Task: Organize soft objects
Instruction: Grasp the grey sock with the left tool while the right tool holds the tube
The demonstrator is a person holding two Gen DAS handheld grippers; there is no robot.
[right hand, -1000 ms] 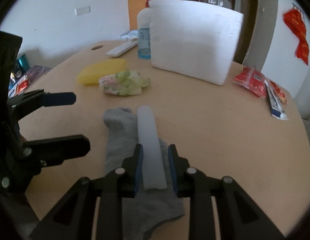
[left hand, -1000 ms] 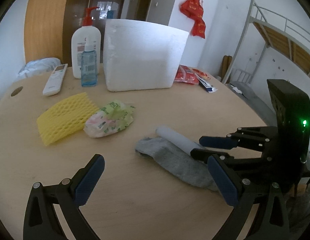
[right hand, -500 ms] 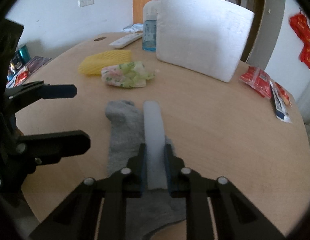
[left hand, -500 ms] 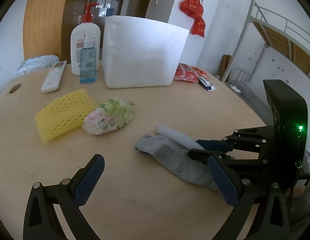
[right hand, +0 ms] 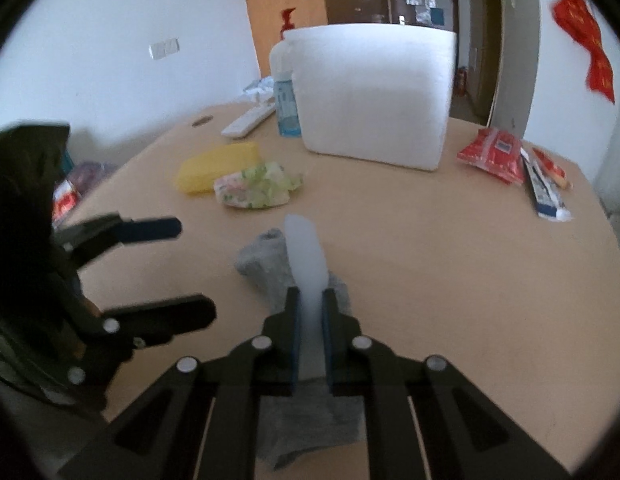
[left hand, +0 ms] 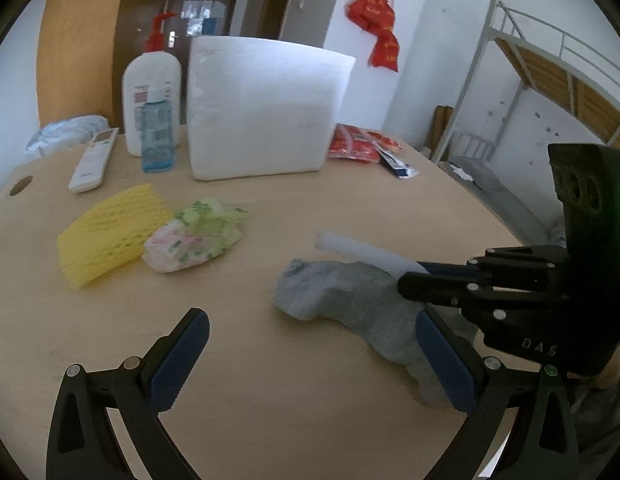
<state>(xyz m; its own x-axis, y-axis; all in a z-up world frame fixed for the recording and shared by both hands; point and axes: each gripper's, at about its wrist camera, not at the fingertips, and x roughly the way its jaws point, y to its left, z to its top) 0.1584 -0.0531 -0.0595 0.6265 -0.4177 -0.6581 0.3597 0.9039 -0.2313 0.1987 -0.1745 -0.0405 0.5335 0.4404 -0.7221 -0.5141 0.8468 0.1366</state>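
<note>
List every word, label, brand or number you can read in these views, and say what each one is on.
"DAS": embossed on the right gripper's black body, seen from the left wrist; reading uncertain.
Pump bottle label: too blurred.
Small blue bottle label: too blurred.
Red packets: print unreadable.
Remote control: markings too small.
Red wall hanging: characters blurred.

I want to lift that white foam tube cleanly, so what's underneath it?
A grey sock lies under the white foam tube, spread on the wooden table. The right gripper has its jaws closed on the tube, hiding the sock directly beneath.
</note>
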